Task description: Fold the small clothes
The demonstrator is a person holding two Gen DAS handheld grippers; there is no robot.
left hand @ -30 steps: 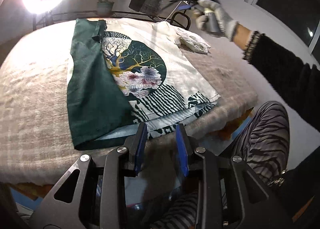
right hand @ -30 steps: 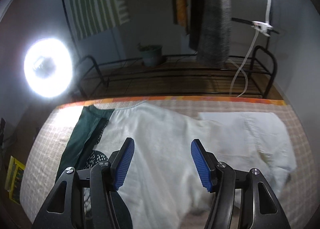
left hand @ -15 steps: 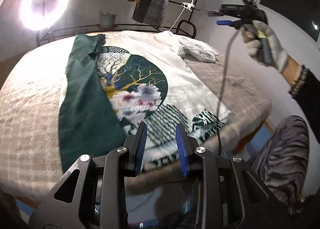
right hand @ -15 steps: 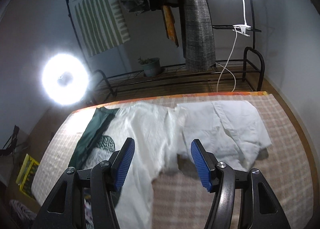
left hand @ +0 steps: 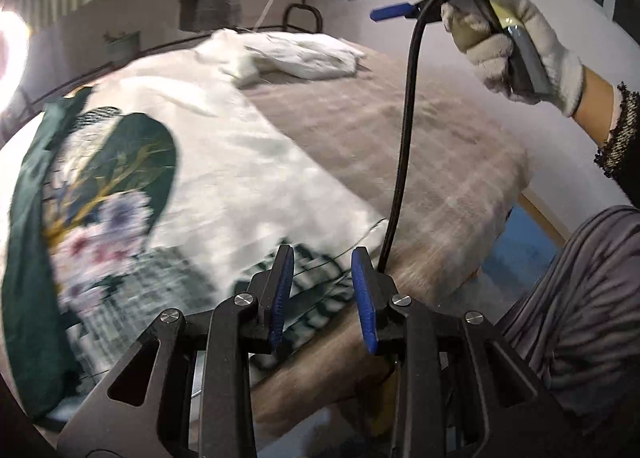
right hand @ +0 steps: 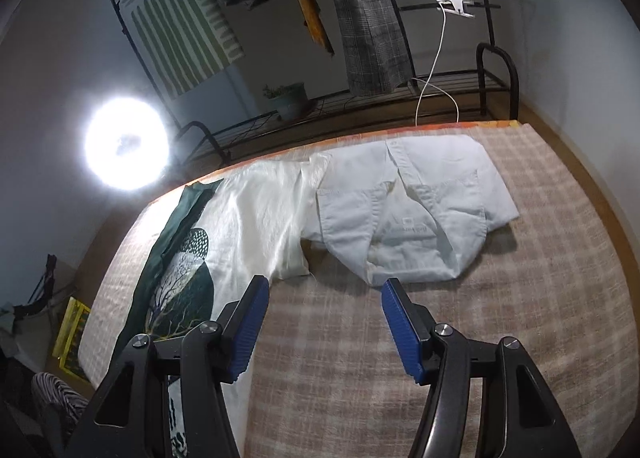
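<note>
Printed tree shirt (right hand: 248, 218) spread flat; white shirt (right hand: 416, 210) apparently folded, touching it.

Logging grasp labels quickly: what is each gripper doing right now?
Left gripper: open, holding nothing, above the printed garment.
Right gripper: open wide, empty, above the blanket.

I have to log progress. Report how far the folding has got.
Done: the white shirt lies folded at the far edge of the bed. In hand: nothing; left gripper and right gripper are both open and empty. Left: the printed tree garment lies spread out, only its green edge turned over.
</note>
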